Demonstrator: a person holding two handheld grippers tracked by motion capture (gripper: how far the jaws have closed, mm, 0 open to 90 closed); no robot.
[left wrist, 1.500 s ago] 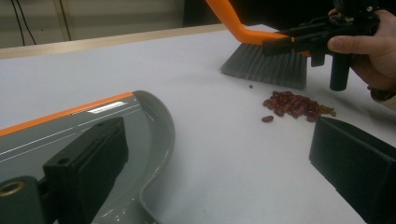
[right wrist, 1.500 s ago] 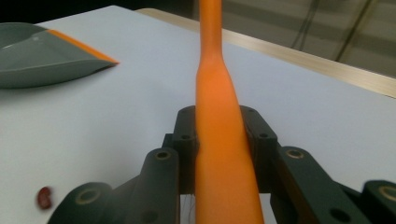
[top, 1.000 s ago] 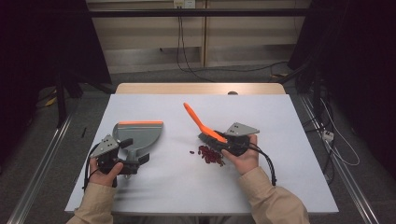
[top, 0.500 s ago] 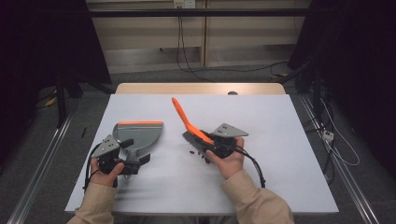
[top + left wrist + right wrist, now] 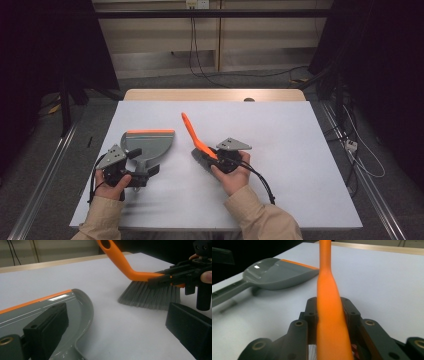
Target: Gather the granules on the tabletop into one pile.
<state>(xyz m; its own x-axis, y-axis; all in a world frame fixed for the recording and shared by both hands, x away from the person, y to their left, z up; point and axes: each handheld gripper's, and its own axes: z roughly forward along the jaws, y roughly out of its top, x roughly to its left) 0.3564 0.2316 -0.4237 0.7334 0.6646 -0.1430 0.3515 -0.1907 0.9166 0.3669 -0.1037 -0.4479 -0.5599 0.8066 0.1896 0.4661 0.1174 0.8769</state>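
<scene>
A grey dustpan (image 5: 150, 143) with an orange front lip lies on the white table (image 5: 300, 150), left of centre. My left gripper (image 5: 142, 165) sits at its handle with the jaws wide apart. In the left gripper view one jaw stands over the dustpan (image 5: 62, 300) and the other beside it on bare table. My right gripper (image 5: 212, 159) is shut on a brush (image 5: 192, 132) with an orange handle. Its grey bristles (image 5: 150, 295) rest on the table a short way right of the pan. Small red bits (image 5: 354, 348) peek out under the brush handle (image 5: 332, 327).
A wooden strip (image 5: 215, 95) borders the table's far edge. Cables (image 5: 200, 55) hang down the back wall. Metal rails (image 5: 45, 175) run along the floor on both sides. White table surface lies between the brush and the right edge.
My right gripper has carried the brush leftward toward the dustpan. The dark red crumbs seen beside the brush earlier are now hidden under it in the high view. The left gripper has stayed put.
</scene>
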